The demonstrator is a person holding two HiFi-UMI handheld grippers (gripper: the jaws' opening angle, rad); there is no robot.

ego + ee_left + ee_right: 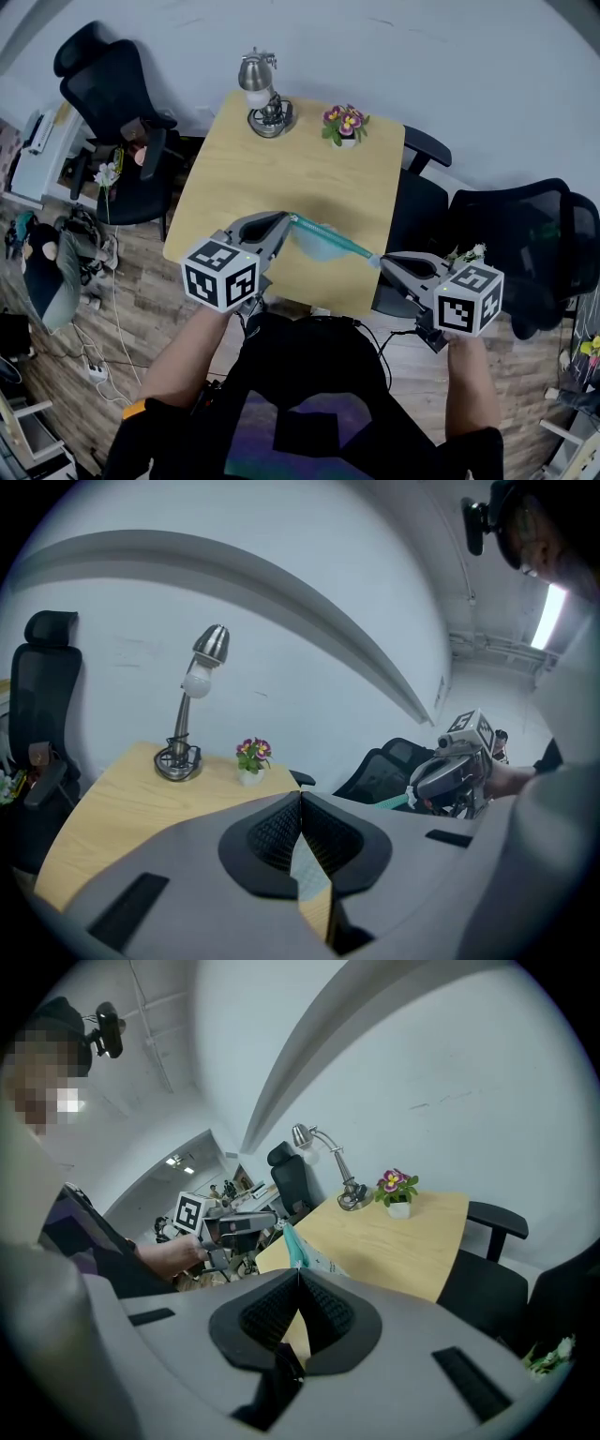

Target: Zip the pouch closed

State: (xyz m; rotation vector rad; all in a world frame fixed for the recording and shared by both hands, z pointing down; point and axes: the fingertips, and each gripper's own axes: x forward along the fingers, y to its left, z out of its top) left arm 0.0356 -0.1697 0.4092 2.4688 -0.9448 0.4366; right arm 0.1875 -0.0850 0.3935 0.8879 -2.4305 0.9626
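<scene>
Pins the left end of the pouch (314,244) in the left tongs (284,223), shut tight with a sliver of pale dotted cloth caught between the pads, as shown along the left gripper view. Holds the pouch up over the near edge of the tabletop (281,169), stretched taut and slanting down toward the right, teal zip edge (349,247) uppermost and the softer body sagging just under it near the left end; appears not to rest on the wood. Leaves the lamp (261,94) and, to its right, the flower pot (345,127) at the far edge, well apart from the work. Clamps the right end in the right tongs (382,262), pressed together on the tip of the teal edge, with a small pale bit showing right at the tips, possibly the pull tab, possibly only the tape's end; impossible to tell. Reads as the tensioning or pulling step: both ends gripped, line of teeth drawn straight. Cannot tell how much is already shut, with the slider too small to pick out. Next, probably calls for holding the left end fixed and the tape straight and, with the pull in the right tongs, drawing it along the teeth to the stop; failing that, for letting go on the right and taking the pull itself.
</scene>
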